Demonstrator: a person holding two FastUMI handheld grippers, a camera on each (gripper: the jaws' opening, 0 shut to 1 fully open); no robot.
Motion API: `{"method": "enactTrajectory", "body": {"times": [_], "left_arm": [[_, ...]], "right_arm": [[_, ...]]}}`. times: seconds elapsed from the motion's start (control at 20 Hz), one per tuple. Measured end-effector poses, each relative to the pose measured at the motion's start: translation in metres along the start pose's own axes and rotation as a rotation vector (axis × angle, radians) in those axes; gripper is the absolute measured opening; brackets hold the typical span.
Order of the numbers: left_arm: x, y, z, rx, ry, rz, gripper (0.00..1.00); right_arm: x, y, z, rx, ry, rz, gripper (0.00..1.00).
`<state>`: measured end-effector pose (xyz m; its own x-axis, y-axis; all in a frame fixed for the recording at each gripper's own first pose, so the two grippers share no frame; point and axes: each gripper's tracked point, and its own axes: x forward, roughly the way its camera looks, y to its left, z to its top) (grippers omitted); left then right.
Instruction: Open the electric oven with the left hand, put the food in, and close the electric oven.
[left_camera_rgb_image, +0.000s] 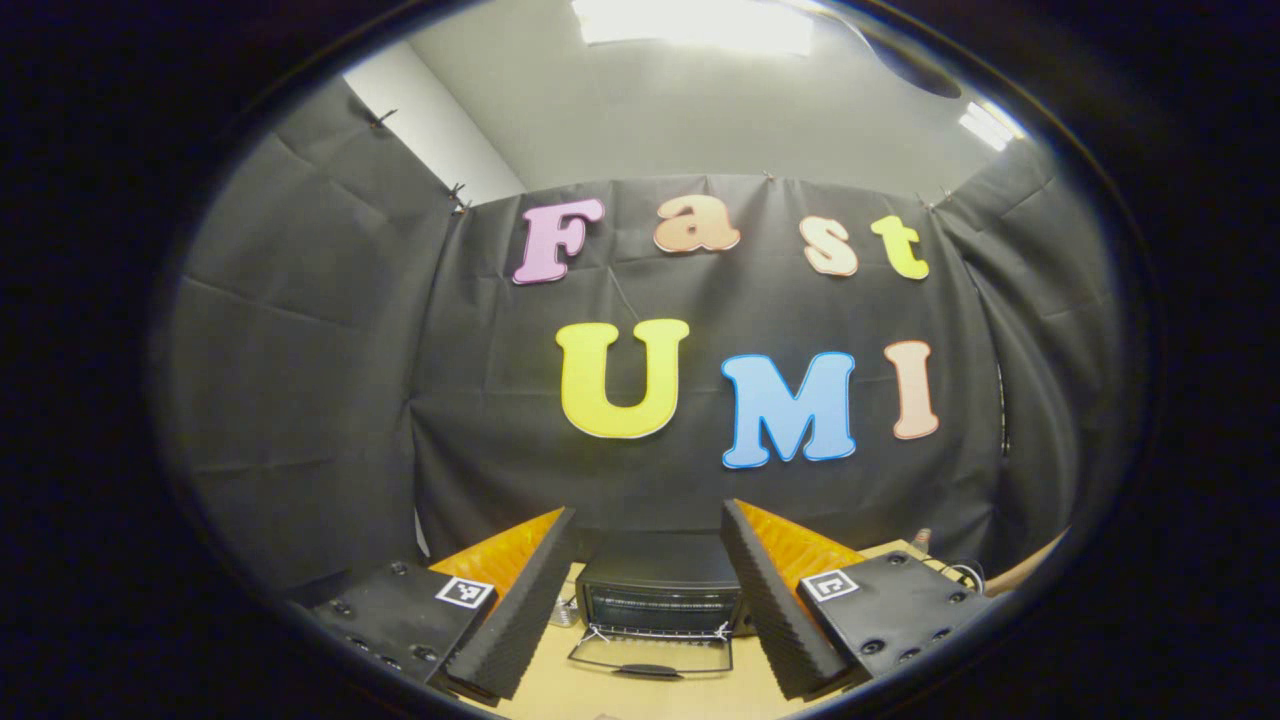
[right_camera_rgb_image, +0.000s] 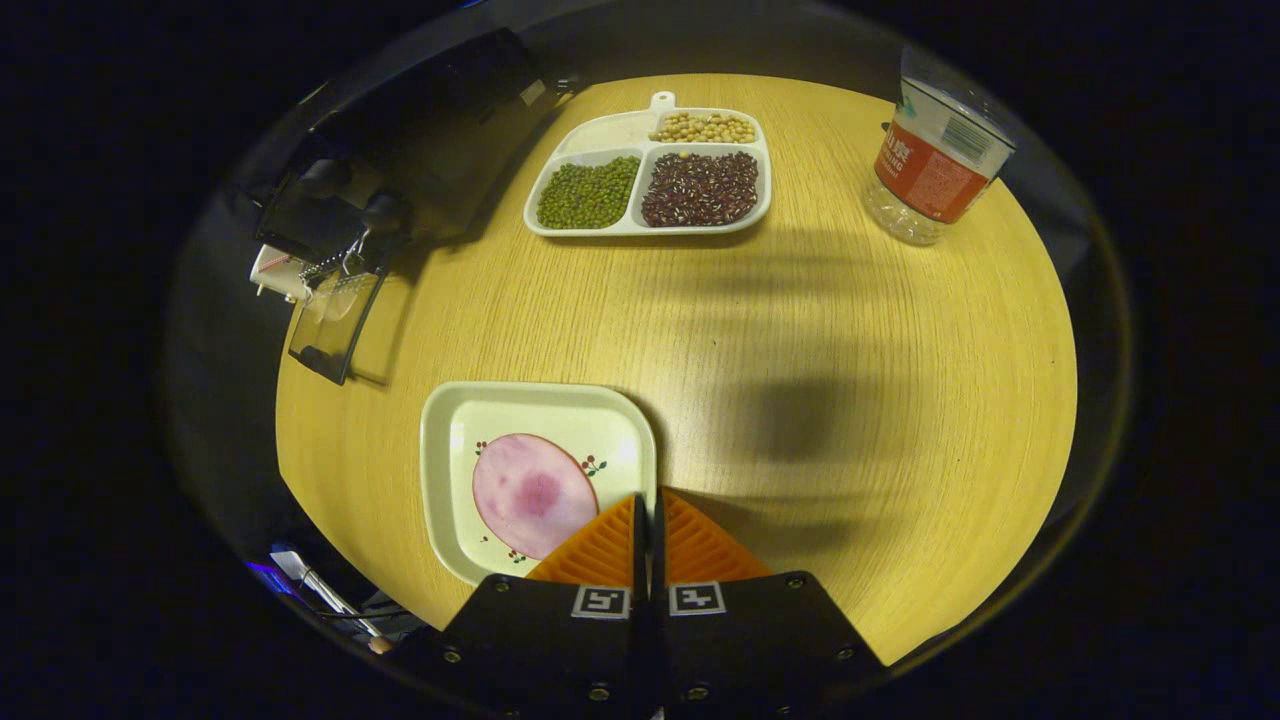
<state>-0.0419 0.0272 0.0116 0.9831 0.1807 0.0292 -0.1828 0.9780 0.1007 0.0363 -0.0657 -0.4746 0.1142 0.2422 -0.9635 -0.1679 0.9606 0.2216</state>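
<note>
Already the electric oven (left_camera_rgb_image: 660, 592) stands with its glass door (left_camera_rgb_image: 650, 655) dropped flat toward the viewer, low in the centre of the left gripper view, so the opening step looks done. The left gripper (left_camera_rgb_image: 648, 600) frames it from some way back, its two ridged black pads spread wide with nothing between them. That open stance makes sense to me as a release from the door handle, and it leaves the mouth of the oven unobstructed.

Seen from above in the right gripper view, the right gripper (right_camera_rgb_image: 648, 510) has its orange fingers pressed together with no gap and nothing caught in them. Its tips overlap the lower right edge of the square plate (right_camera_rgb_image: 445, 420), which sits at lower centre-left of the wooden table (right_camera_rgb_image: 850, 330). On that plate lies the food, a round pink slice (right_camera_rgb_image: 532, 492), just beside the fingertips.

The oven (right_camera_rgb_image: 320, 215) sits at the upper left, its lowered door (right_camera_rgb_image: 335, 320) reaching out over the tabletop. Bare wood lies between plate and door, a clear path. A divided tray of beans (right_camera_rgb_image: 648, 170) at top centre and a plastic bottle (right_camera_rgb_image: 935, 150) at upper right stand well apart from it. The plate lies near the table's lower edge, I judge.
</note>
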Motion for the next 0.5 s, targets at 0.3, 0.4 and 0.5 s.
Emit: {"method": "enactTrajectory", "body": {"times": [0.3, 0.4, 0.5], "left_arm": [[0.022, 0.000, -0.006, -0.045, 0.023, -0.087, 1.00], [0.031, 0.007, -0.007, -0.051, 0.023, -0.120, 1.00], [0.042, 0.015, -0.010, -0.047, 0.033, -0.148, 1.00]], "right_arm": [[0.007, 0.027, -0.030, 0.383, -0.043, 0.397, 0.00], [0.008, 0.034, -0.034, 0.465, -0.093, 0.464, 0.00], [0.010, 0.037, -0.036, 0.523, -0.143, 0.491, 0.00]]}}
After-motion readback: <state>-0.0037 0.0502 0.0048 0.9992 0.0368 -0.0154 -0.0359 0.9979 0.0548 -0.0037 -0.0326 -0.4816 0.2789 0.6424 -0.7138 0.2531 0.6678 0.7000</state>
